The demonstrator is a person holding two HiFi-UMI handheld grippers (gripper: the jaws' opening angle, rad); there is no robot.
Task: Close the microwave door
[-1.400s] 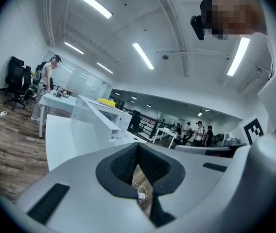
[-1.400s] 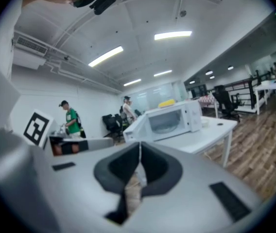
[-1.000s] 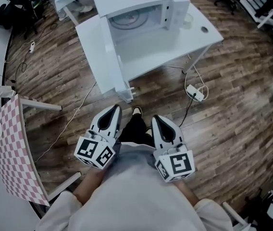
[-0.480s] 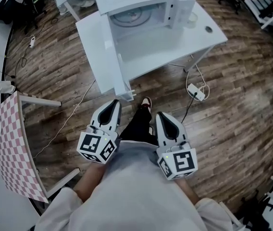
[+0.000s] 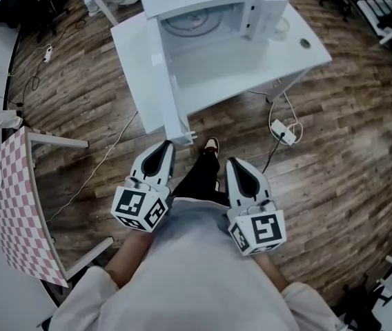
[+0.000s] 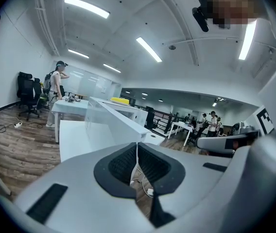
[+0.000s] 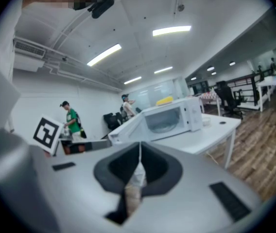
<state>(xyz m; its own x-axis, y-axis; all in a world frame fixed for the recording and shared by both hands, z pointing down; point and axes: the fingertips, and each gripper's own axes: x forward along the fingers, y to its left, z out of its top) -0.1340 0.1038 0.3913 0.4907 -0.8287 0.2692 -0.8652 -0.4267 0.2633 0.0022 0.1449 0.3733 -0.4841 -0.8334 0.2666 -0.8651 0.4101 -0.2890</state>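
Fingers (image 6: 121, 164) of the left gripper (image 5: 161, 154) and right gripper (image 5: 234, 167) are held pressed together, empty. A small step has been taken toward the microwave (image 5: 213, 16) on the surface (image 5: 251, 67); its door (image 5: 137, 74) is still swung wide open, untouched, well apart.

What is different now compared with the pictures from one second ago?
The person's shoe has stepped forward, toward the table. Nothing was taken hold of or let go. The microwave door stays wide open; the left gripper and the right gripper stay shut and empty, close to the body.
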